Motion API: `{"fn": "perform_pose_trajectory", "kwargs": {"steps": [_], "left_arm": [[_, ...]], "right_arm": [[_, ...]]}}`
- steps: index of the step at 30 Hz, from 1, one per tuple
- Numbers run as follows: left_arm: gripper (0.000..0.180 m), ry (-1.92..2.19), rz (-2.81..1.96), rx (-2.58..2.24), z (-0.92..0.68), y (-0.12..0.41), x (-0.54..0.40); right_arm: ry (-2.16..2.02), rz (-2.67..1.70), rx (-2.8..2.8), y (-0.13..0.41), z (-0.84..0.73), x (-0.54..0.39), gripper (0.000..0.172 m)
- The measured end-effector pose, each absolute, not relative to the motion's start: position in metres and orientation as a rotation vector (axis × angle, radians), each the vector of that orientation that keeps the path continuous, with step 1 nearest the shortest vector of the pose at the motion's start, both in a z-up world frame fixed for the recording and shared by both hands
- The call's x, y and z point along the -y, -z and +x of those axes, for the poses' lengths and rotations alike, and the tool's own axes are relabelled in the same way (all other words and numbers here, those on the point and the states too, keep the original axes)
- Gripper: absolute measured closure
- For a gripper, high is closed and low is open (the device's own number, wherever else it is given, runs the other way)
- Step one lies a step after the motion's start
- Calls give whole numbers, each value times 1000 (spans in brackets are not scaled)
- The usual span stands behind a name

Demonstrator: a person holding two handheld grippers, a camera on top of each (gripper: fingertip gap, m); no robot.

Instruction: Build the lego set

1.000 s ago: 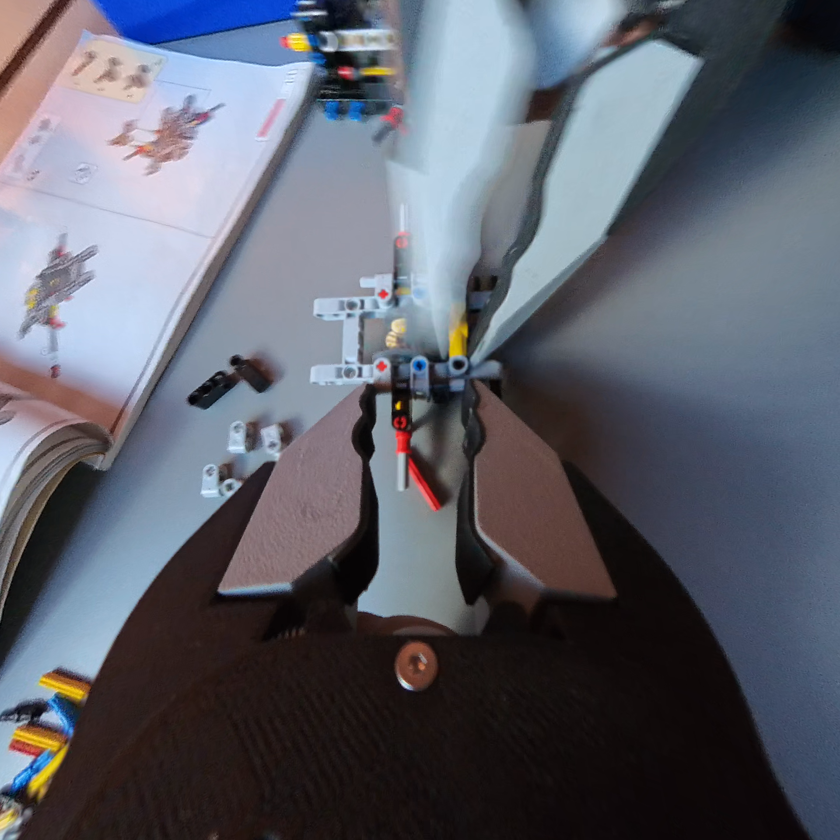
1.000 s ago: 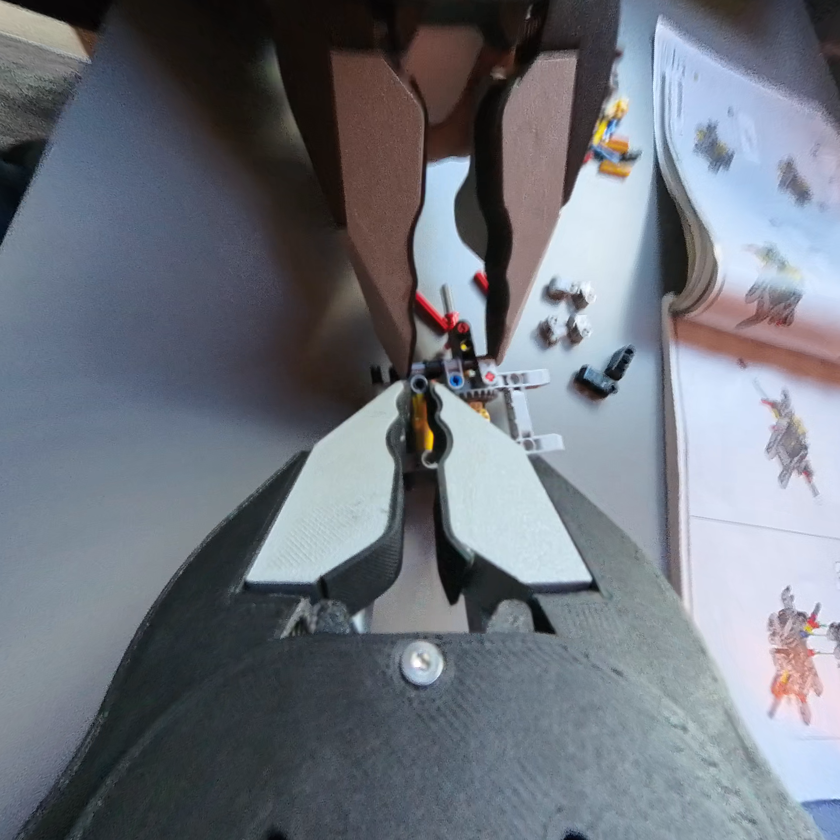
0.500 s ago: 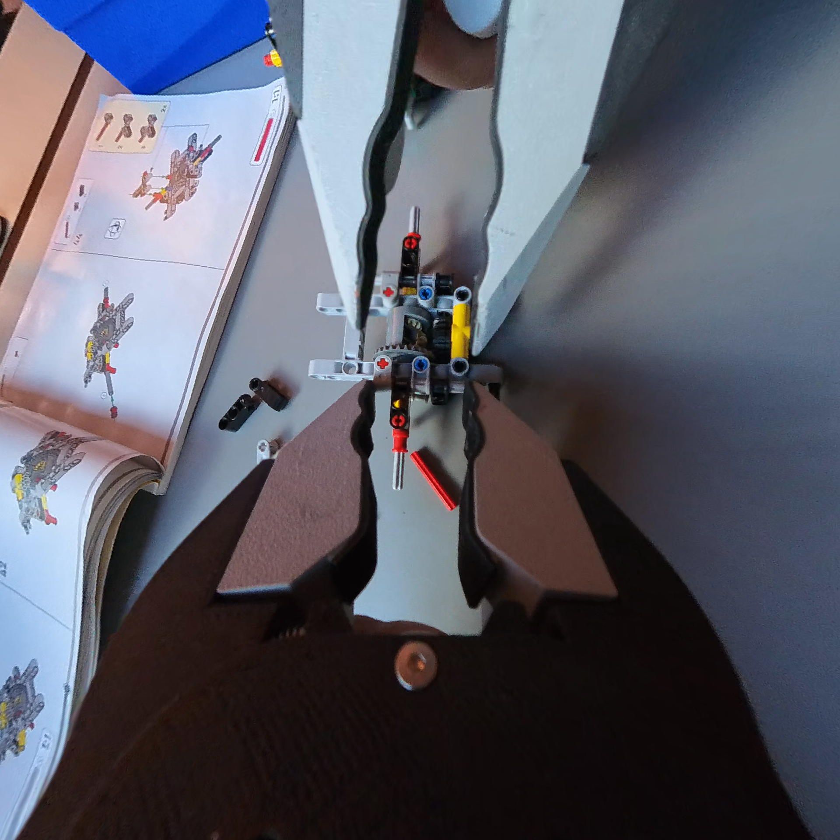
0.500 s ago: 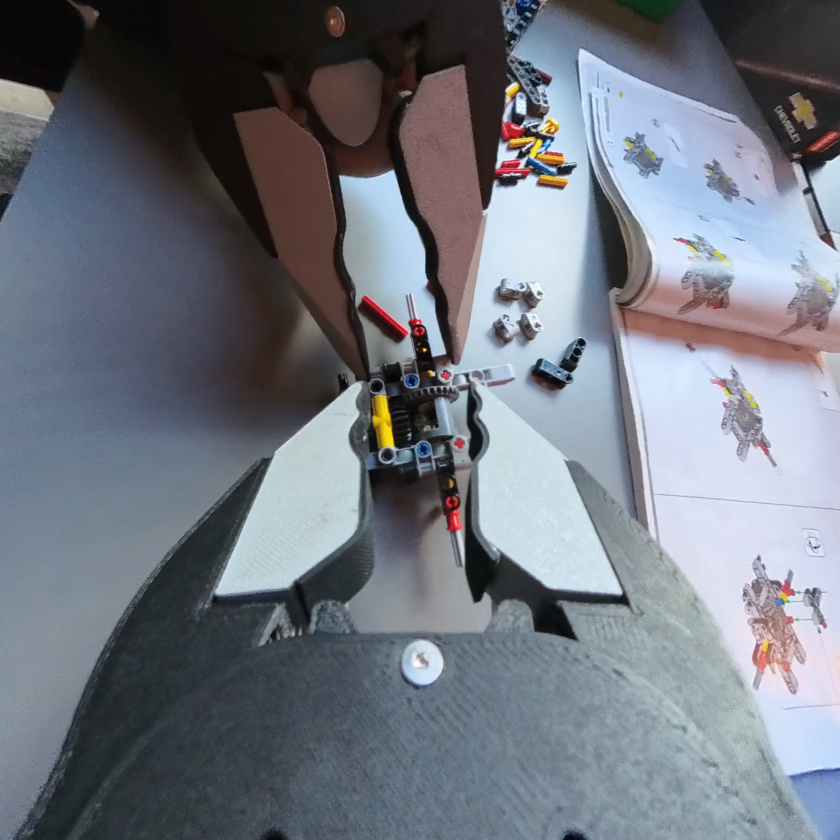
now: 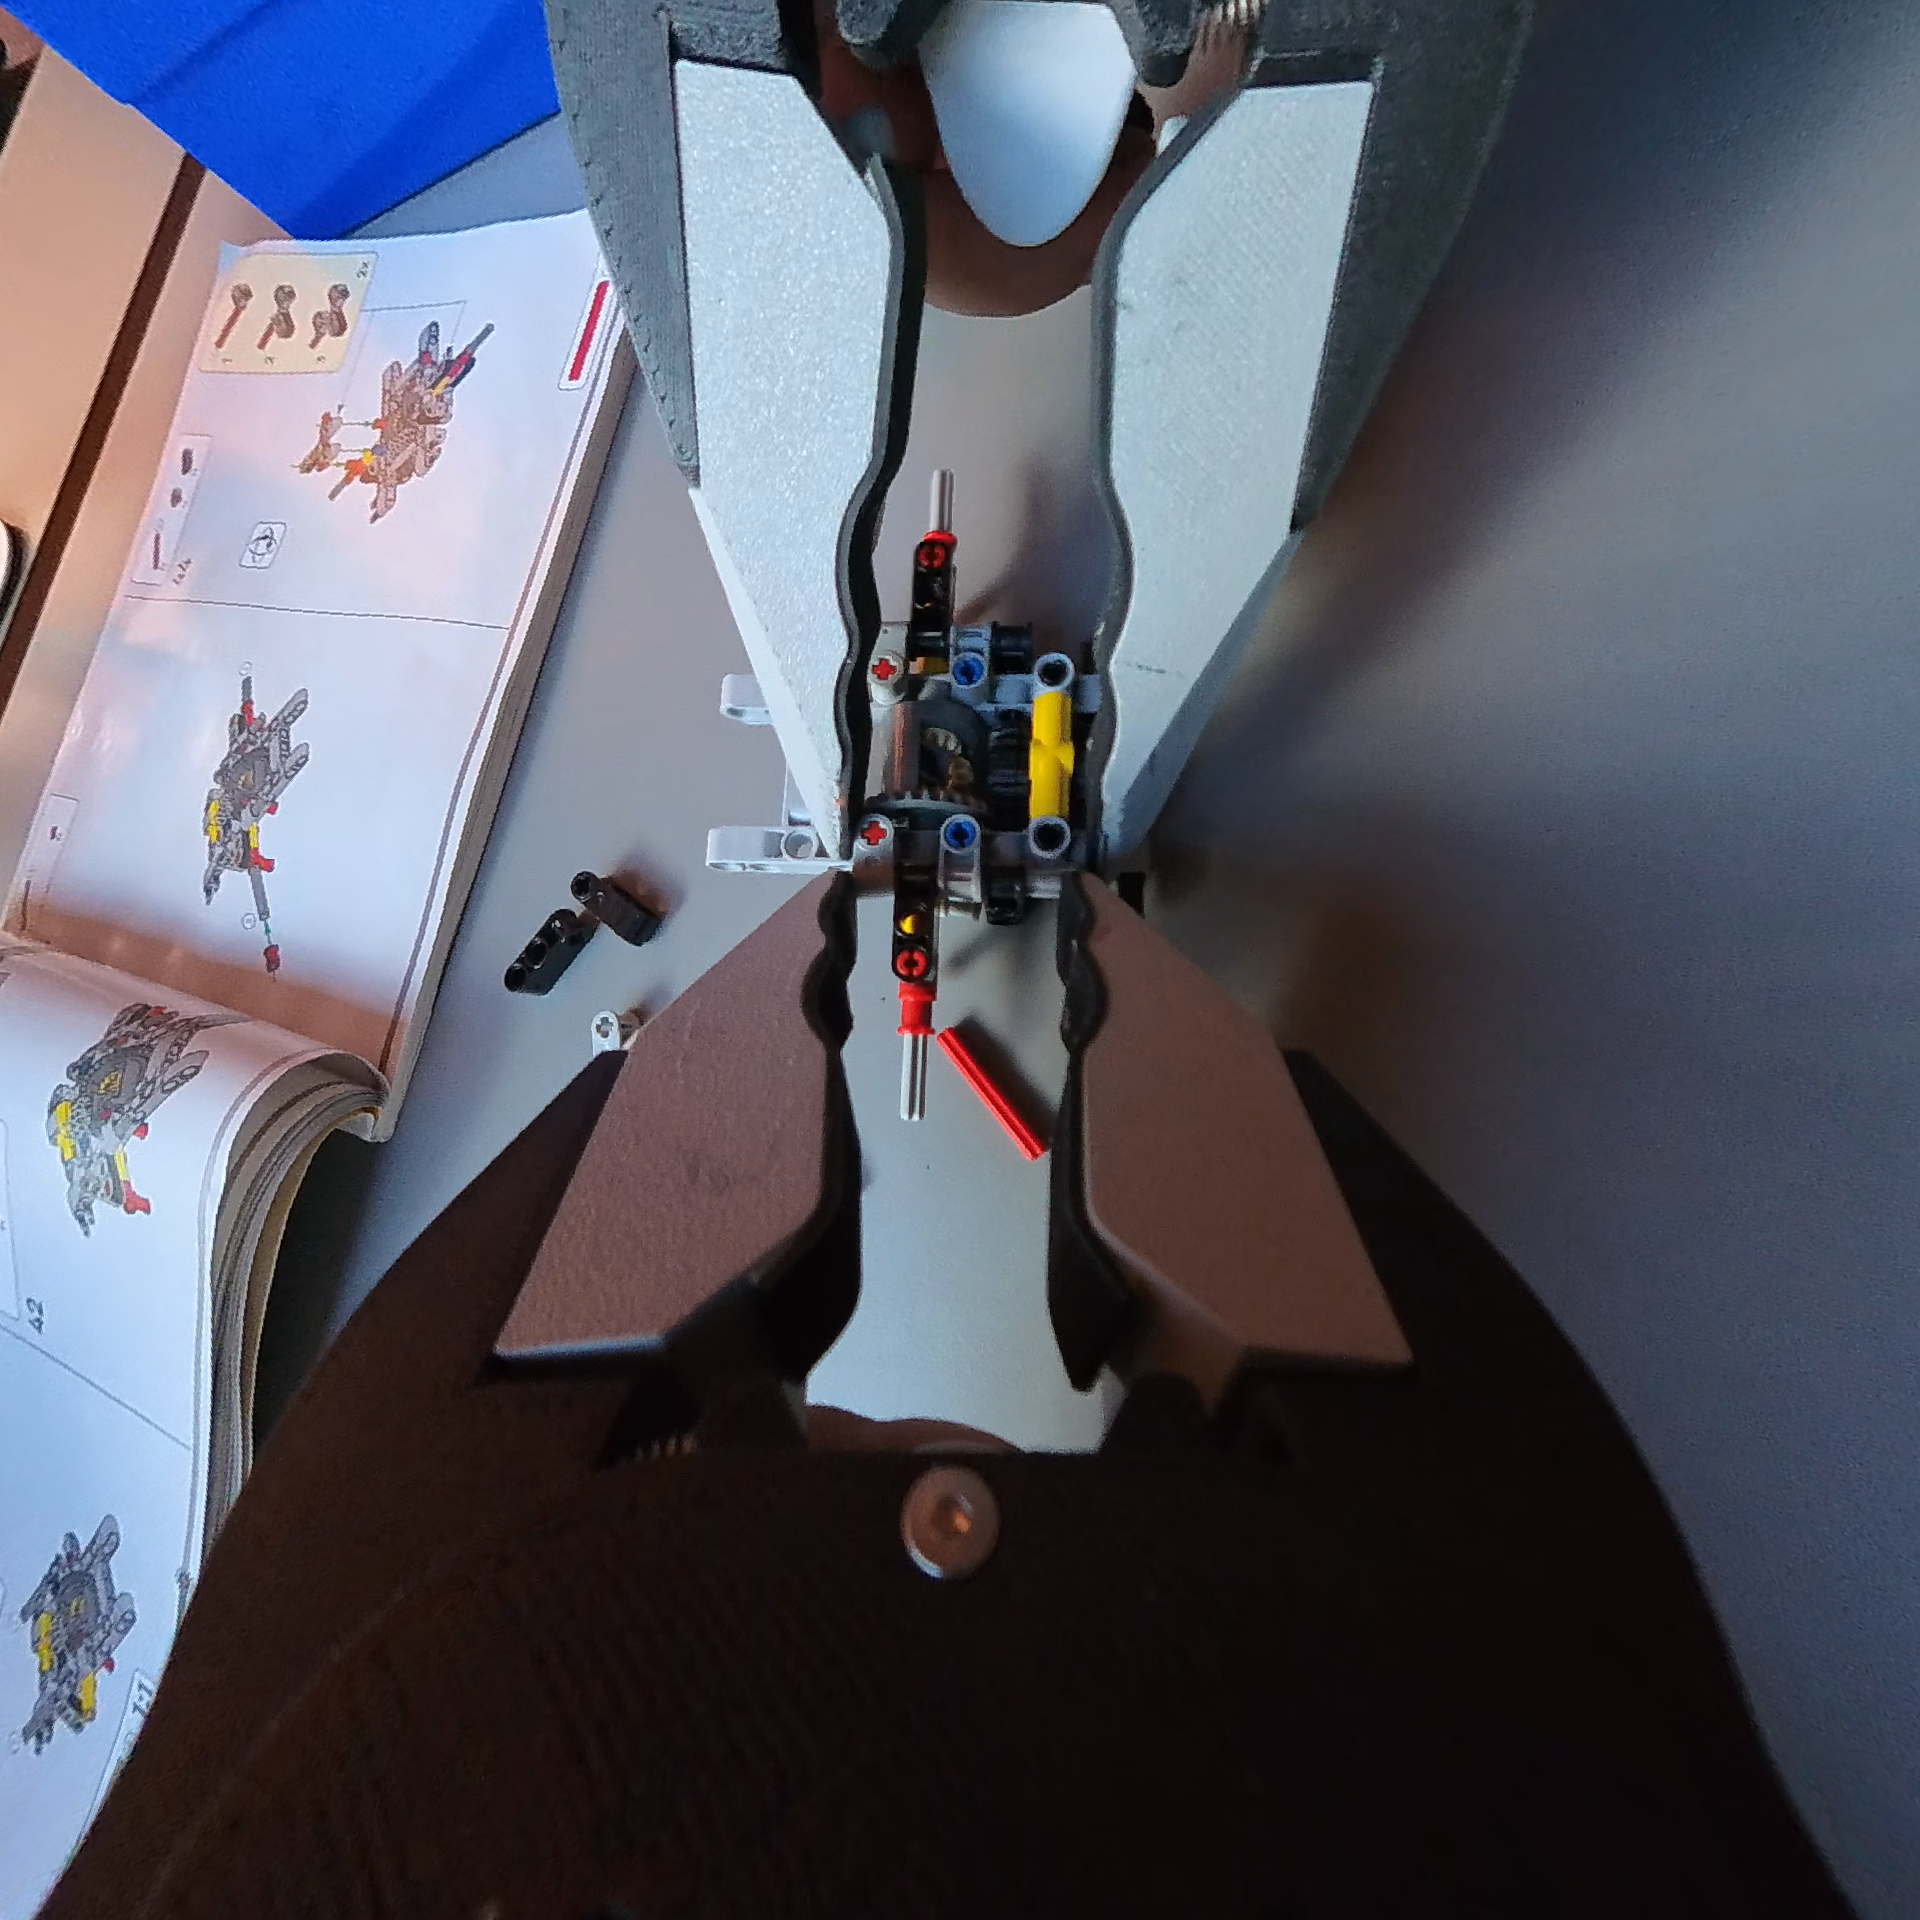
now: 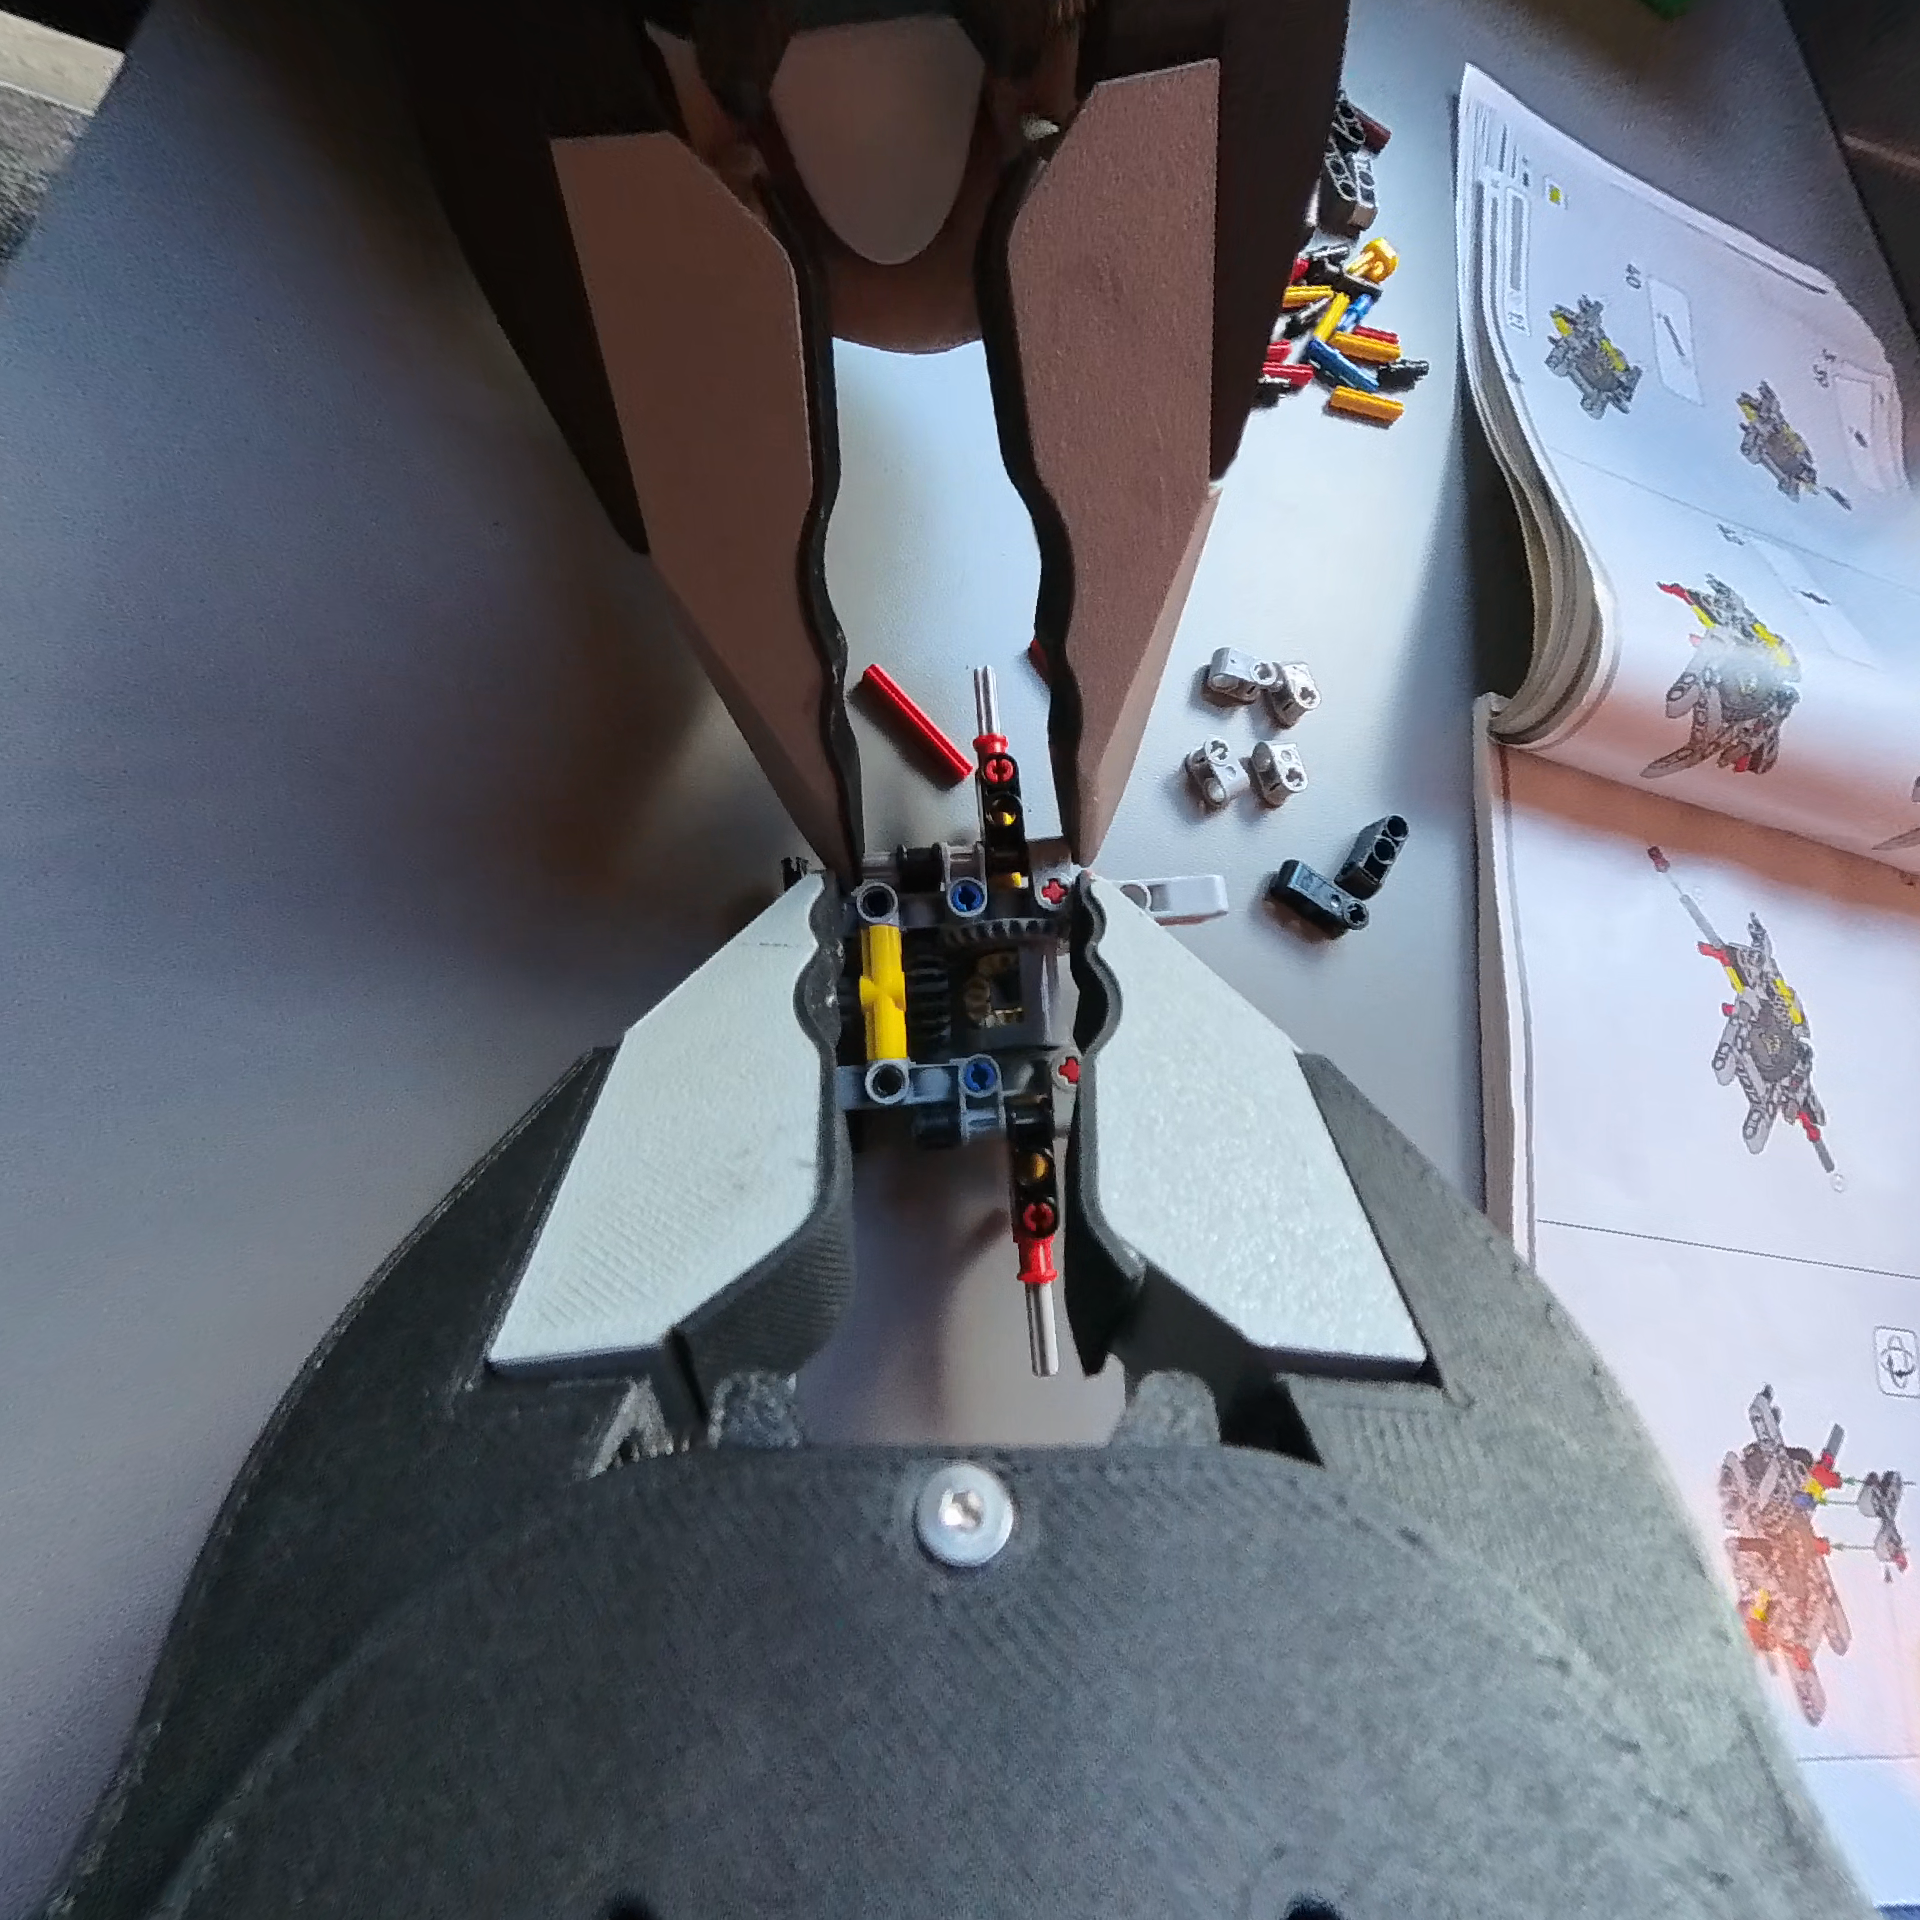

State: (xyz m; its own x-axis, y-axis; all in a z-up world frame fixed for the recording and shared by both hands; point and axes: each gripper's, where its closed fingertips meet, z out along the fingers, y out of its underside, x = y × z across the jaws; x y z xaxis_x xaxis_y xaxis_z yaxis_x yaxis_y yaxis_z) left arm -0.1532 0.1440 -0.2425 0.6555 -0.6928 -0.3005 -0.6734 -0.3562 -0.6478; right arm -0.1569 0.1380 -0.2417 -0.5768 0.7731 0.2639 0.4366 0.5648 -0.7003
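We see the brick gear assembly [image 6: 961, 992] on the grey tabletop [image 6: 312, 727], lodged between the right gripper's [image 6: 961, 940] grey fingers [image 6: 727, 1091], whose pads press its two flanks: a firm grasp. The left gripper's [image 5: 956, 904] brown fingers [image 5: 717, 1091] clench the assembly's near end from the opposite side. A second ago the right fingers were pinched on the yellow axle only; now they span the whole frame. A loose red axle [image 5: 992, 1091] lies between the left fingers. Black connectors [image 6: 1340, 878], grey connectors [image 6: 1257, 732], a heap of small parts [image 6: 1340, 343] and an open instruction booklet [image 6: 1714, 727] lie to one side.
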Motion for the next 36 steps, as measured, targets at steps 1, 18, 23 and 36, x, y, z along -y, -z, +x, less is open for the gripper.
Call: {"fn": "perform_pose_trajectory", "kwargs": {"steps": [1, 18, 23, 36], "left_arm": [[143, 38, -2098, -1054, -153, 242, -144], [142, 121, -2081, -1059, -154, 242, -140], [142, 127, -2083, -1046, -155, 242, -140], [143, 120, -2135, -986, -158, 242, -141]], "right_arm": [[-805, -976, 2241, 242, -157, -138, 131], [-866, -998, 2229, 241, -158, -134, 131], [-809, -999, 2216, 242, -161, -132, 128], [-788, -1083, 2194, 243, -165, -133, 128]]}}
